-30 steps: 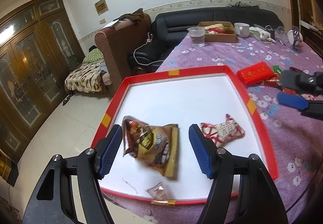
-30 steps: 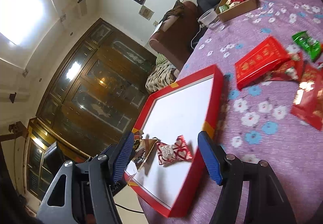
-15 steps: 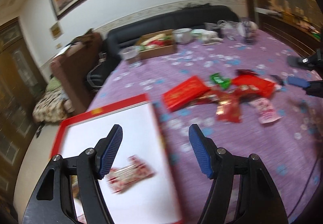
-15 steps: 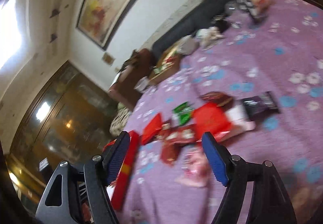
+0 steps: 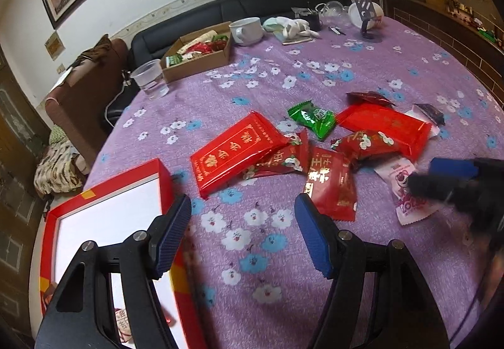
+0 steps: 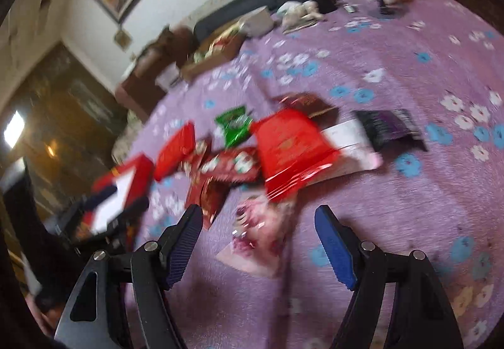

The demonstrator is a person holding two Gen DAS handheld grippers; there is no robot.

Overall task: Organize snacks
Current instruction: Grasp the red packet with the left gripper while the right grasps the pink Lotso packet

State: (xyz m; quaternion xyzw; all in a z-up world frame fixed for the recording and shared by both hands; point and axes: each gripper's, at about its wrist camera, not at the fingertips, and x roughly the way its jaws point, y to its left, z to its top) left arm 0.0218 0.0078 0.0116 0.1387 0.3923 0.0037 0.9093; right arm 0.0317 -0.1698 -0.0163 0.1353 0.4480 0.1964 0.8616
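Several snack packets lie in a heap on the purple flowered tablecloth [image 5: 315, 71]: a big red packet [image 5: 234, 152], a green one [image 5: 312, 119], another large red one [image 5: 386, 125], small red ones [image 5: 330, 183] and a pink one [image 5: 406, 188]. My left gripper [image 5: 242, 235] is open and empty, just right of the red-rimmed white tray [image 5: 94, 191]. My right gripper [image 6: 258, 245] is open above the pink packet [image 6: 258, 232]; it also shows blurred in the left wrist view [image 5: 456, 179].
A cardboard box of snacks [image 5: 198, 54], a plastic cup [image 5: 149, 81], a white mug [image 5: 247, 31] and glassware [image 5: 365, 15] stand at the table's far side. A black sofa [image 5: 252, 5] and a brown armchair [image 5: 78, 87] are behind. The tray holds a small wrapper [image 5: 123, 322].
Both grippers have swung right, from over the tray to the snack heap on the cloth. The right gripper has come down close over the pink packet. Both stay open.
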